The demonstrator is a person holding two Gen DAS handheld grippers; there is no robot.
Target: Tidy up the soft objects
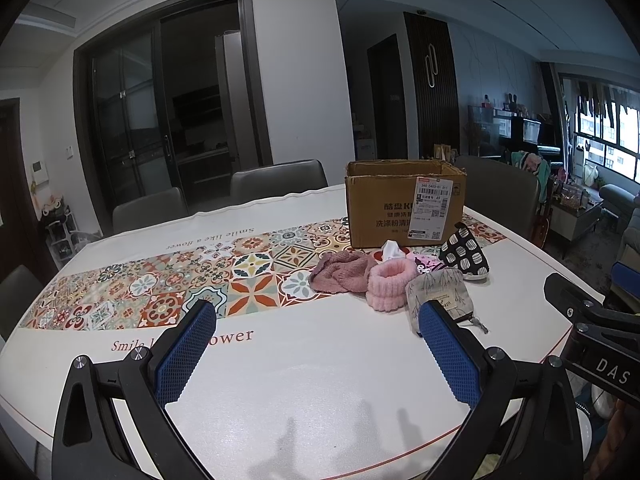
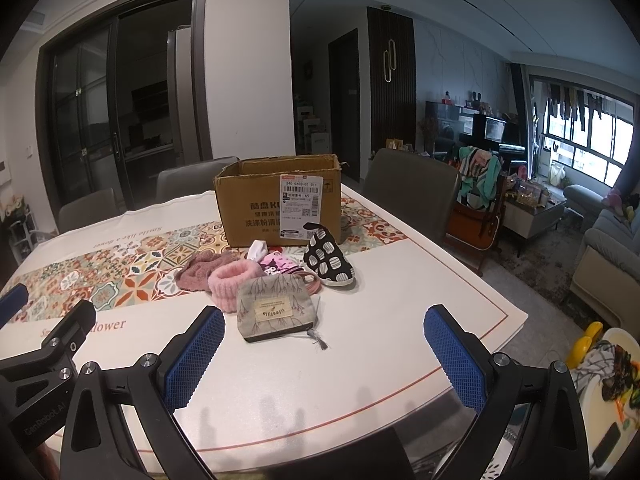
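Both tongs released, soft pile ahead, right one nearer

The right gripper (image 2: 324, 344) is spread wide and empty, and the grey zip pouch (image 2: 276, 314) lies just ahead between its fingers, long axis crosswise. The left gripper (image 1: 316, 342), also spread and empty, has the pouch (image 1: 438, 294) off by its right finger. The cardboard box (image 2: 280, 200) stands beyond the pile.

On the white patterned table (image 2: 360, 360), toward the far side: open brown cardboard box (image 2: 260, 204). Just before it, clustered: mauve knitted cloth (image 2: 196, 272) leftmost, fluffy pink band (image 2: 230, 280) beside, grey zipped fabric pouch (image 2: 276, 312) nearest, black-and-white spotted pouch (image 2: 328, 260) rightmost.
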